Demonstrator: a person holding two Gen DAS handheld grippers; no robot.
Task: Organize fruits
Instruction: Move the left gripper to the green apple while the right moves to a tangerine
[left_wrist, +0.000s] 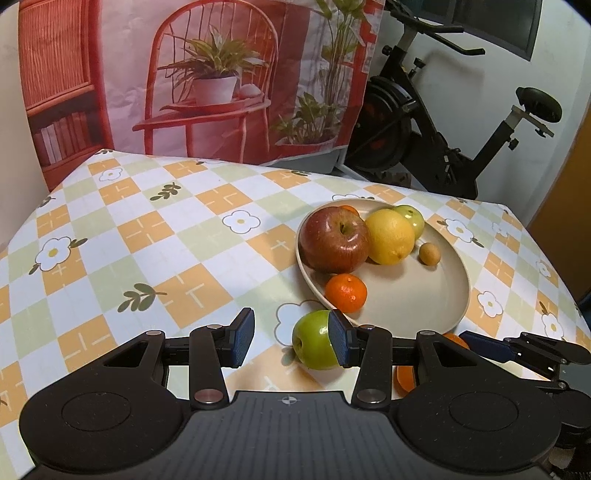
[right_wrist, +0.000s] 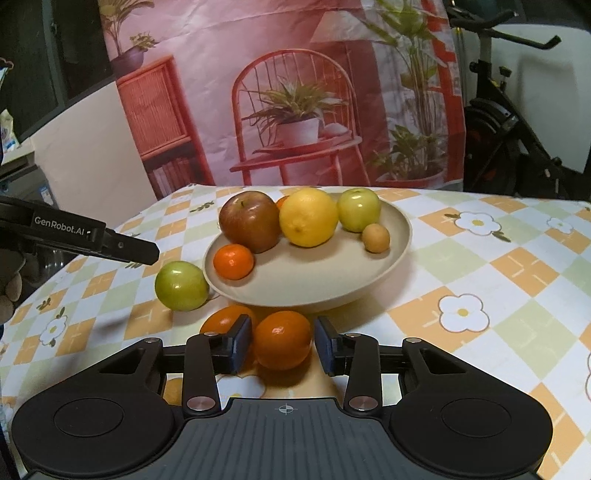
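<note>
Here a beige oval ceramic plate (right_wrist: 400, 236) sits on a table under a checked orange, green and white flowered tablecloth (right_wrist: 498, 258). It carries a big red apple (right_wrist: 249, 221), a yellow lemon (right_wrist: 308, 218), a small green apple (right_wrist: 359, 209), a tiny tan round fruit (right_wrist: 375, 238) and a small orange mandarin (right_wrist: 233, 261).

Just outside the plate's near rim lies a loose green apple (left_wrist: 312, 340), stem end turned sideways. The left gripper (left_wrist: 291, 338) stands with its jaws apart and empty; its right pad hides that apple's side.

The right gripper (right_wrist: 283, 341) has an orange tangerine (right_wrist: 282, 339) between its narrowed jaws: the left pad touches it, the right pad stands just clear. A second orange fruit (right_wrist: 225, 321) lies behind the left pad. Beyond the table hang a printed backdrop (right_wrist: 295, 92) and an exercise bike (left_wrist: 443, 129).
</note>
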